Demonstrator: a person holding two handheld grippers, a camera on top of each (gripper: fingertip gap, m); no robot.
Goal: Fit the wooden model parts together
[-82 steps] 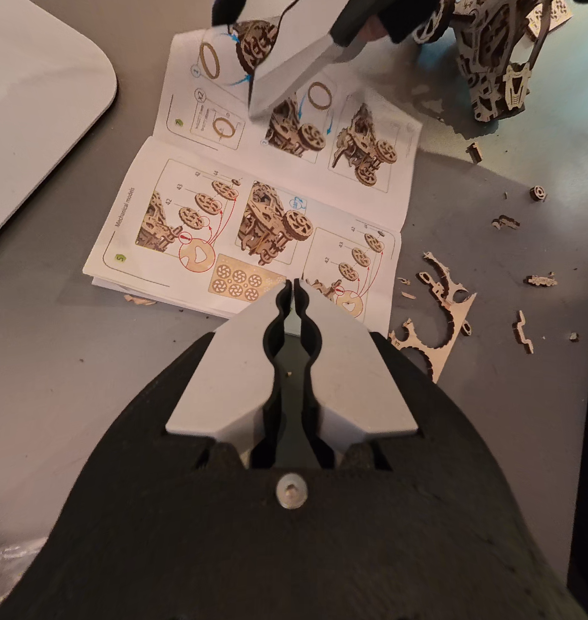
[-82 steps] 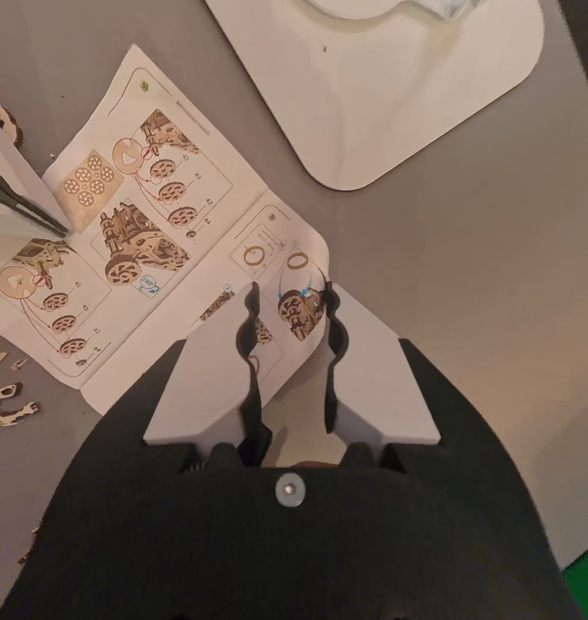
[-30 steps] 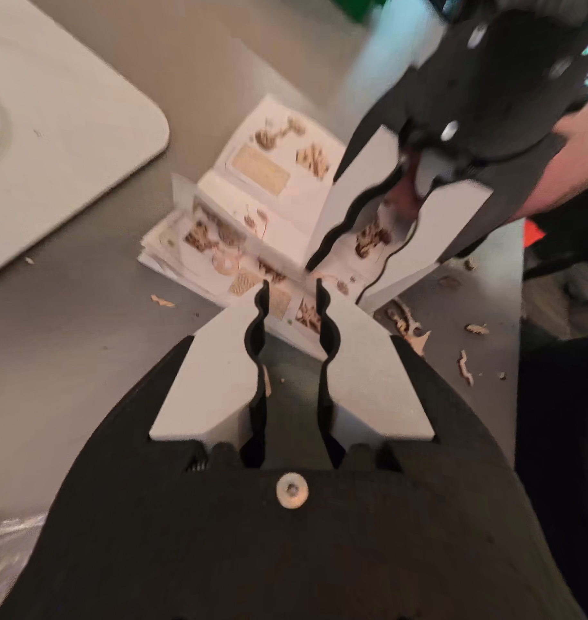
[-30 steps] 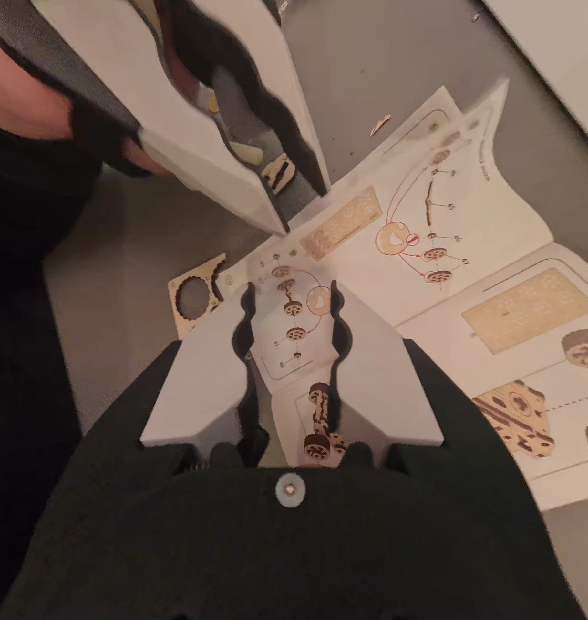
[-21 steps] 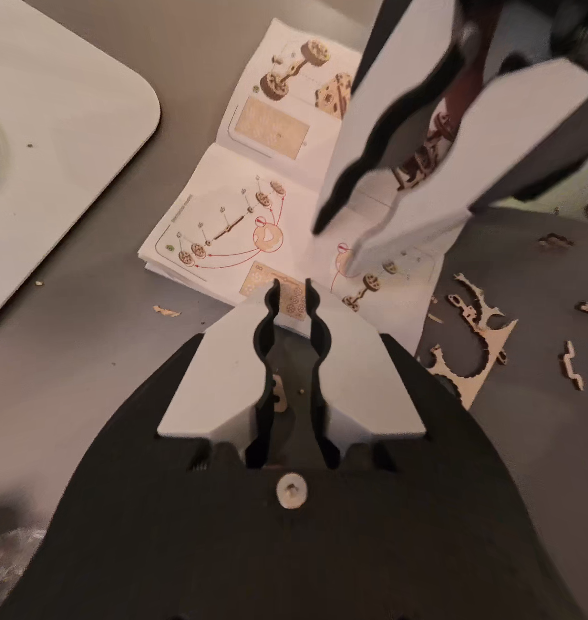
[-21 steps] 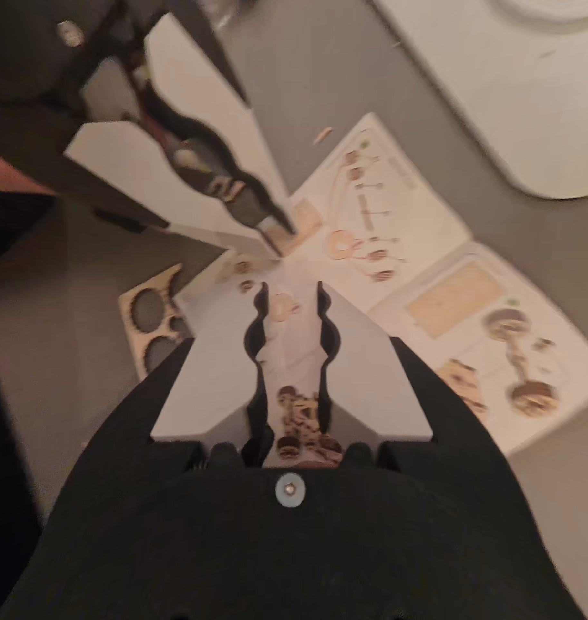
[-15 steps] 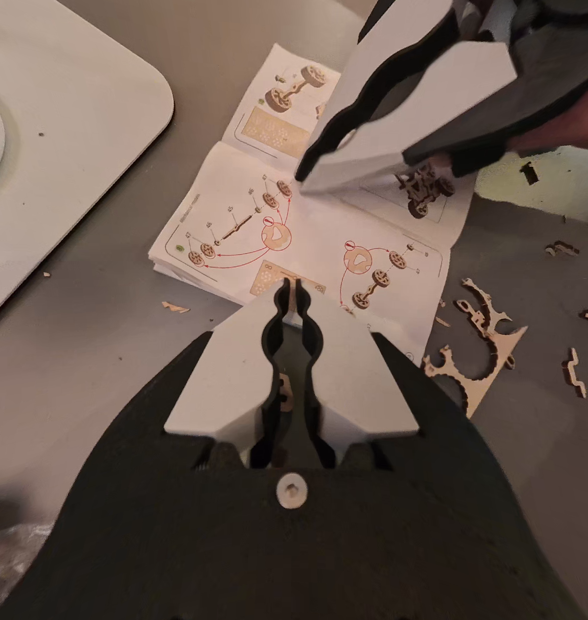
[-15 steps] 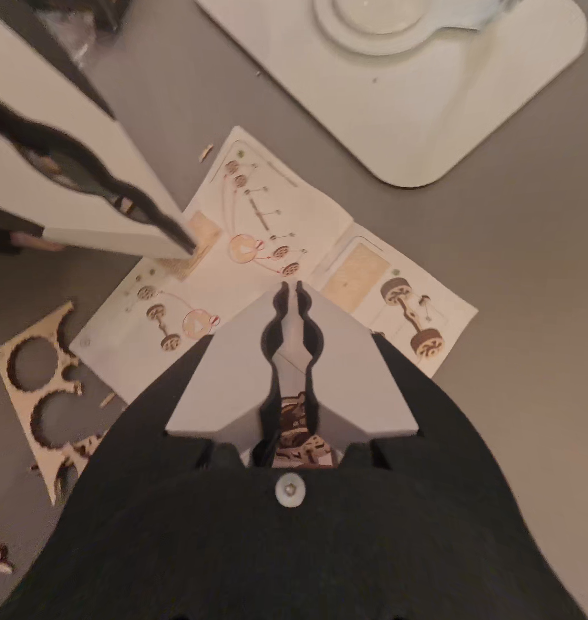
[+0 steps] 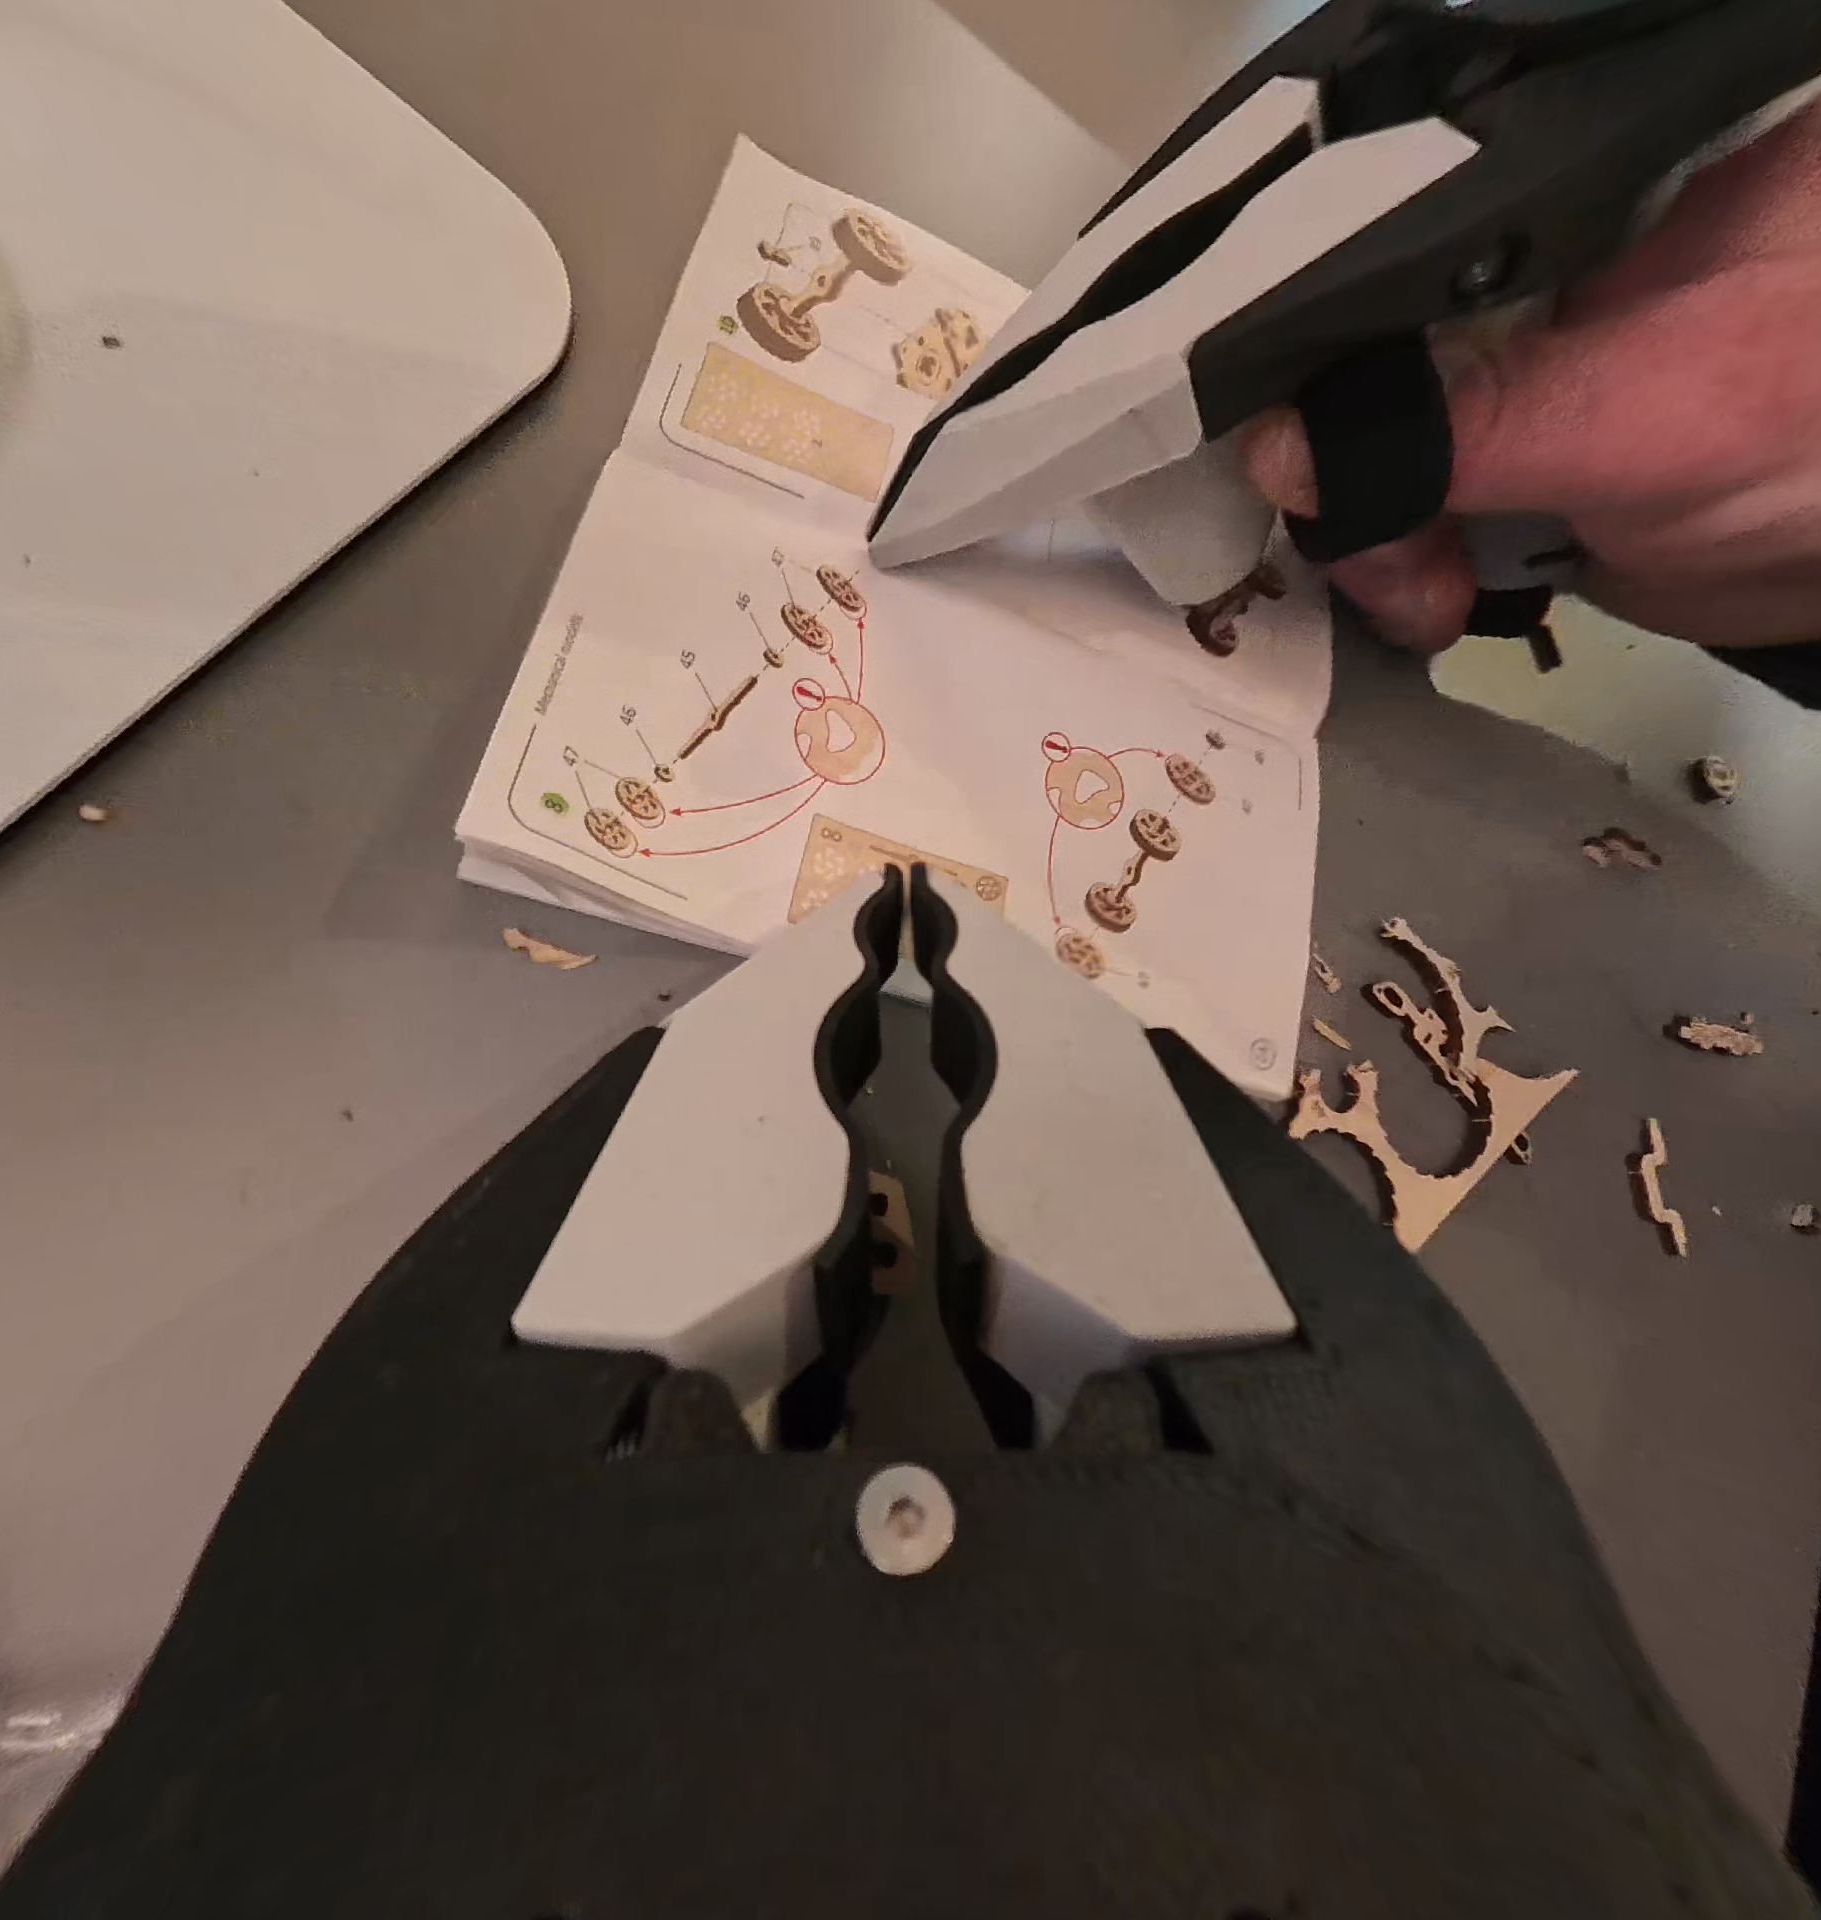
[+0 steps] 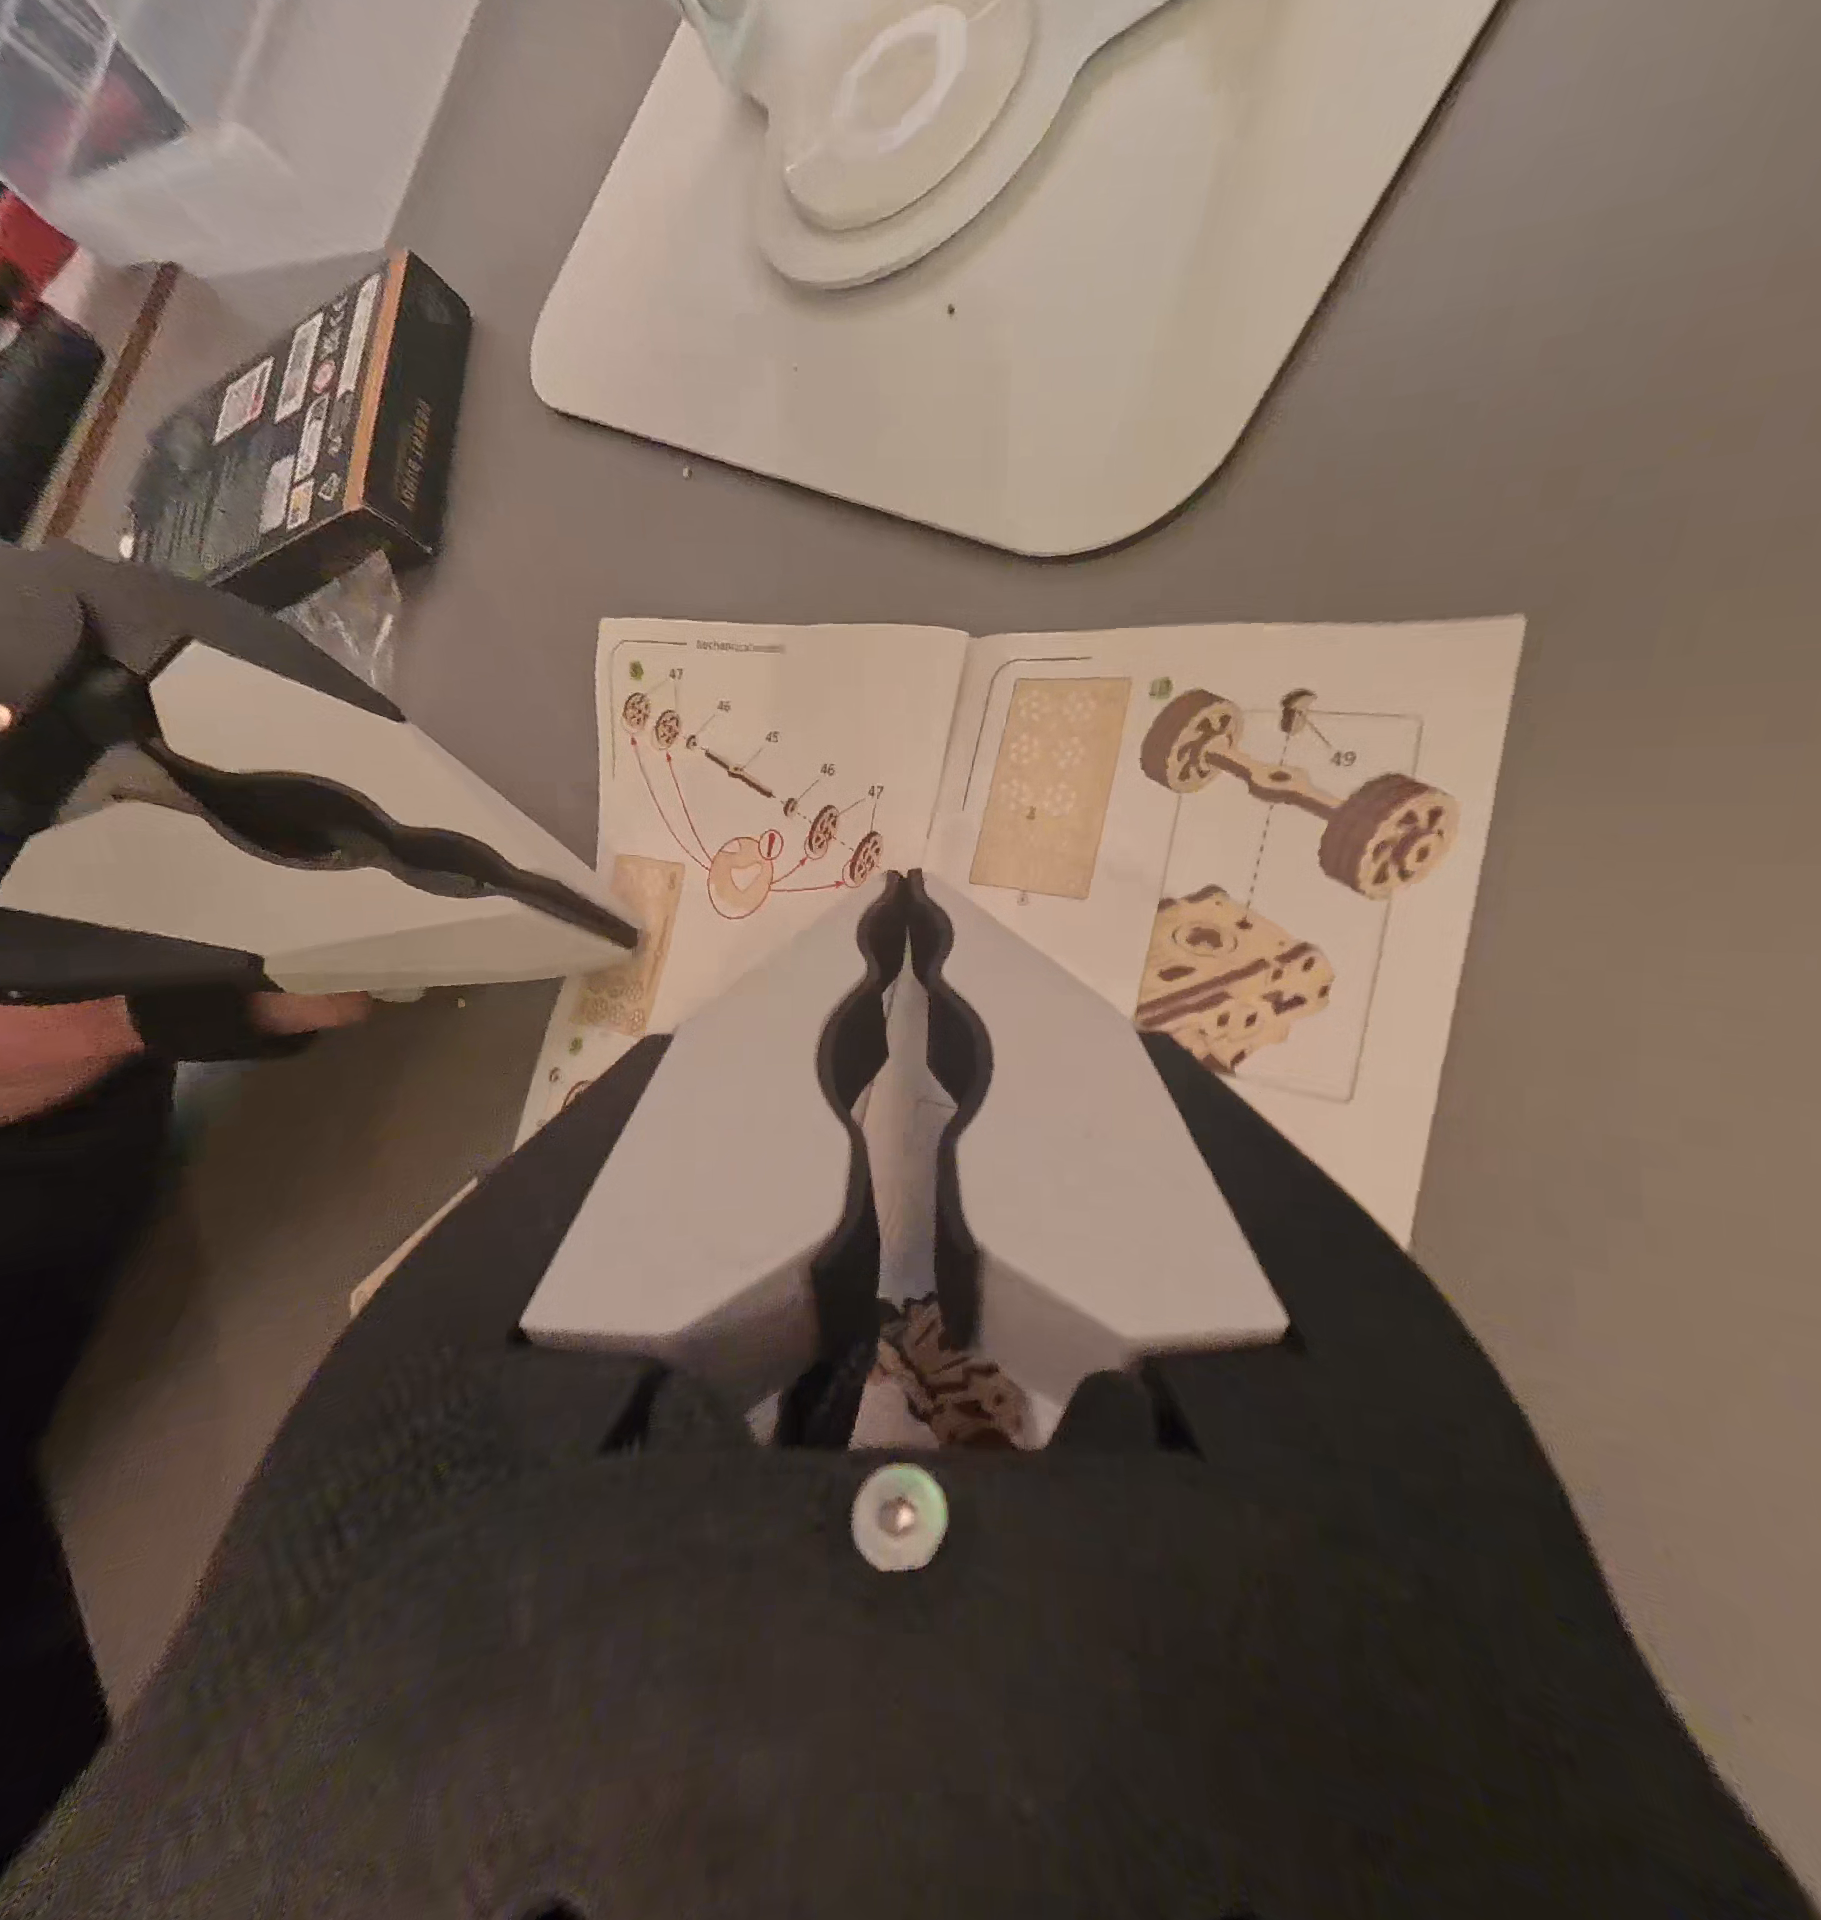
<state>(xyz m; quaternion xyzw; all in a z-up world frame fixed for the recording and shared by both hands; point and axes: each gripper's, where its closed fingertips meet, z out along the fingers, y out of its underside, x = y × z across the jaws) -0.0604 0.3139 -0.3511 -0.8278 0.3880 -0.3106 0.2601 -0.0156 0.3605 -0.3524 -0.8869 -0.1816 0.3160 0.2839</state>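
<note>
Here the left gripper (image 9: 904, 883) hung just over the near edge of the open instruction booklet (image 9: 947, 675), its fingertips drawn together with only a sliver between them and nothing held at the tips; a small pale wooden piece (image 9: 890, 1226) showed through the gap farther back, and whether it was pinched or lay on the table below could not be told. The right gripper (image 10: 906, 883) was likewise closed at the tips, poised over the booklet's centre fold, with a sheet of white paper seen in its gap, though whether pinched could not be told. A hand (image 9: 1654, 416) gripped its black handle. The wooden model parts lay scattered on the grey table (image 9: 210, 1039) to the right of the booklet: a cut-out plywood offcut (image 9: 1446, 1143) touching the booklet's corner, and small scraps (image 9: 1654, 1184) beyond it. A white board (image 10: 989, 364) with a round raised base sat beyond the booklet, apart from it, and a dark box (image 10: 314, 436) lay to the far left.
</note>
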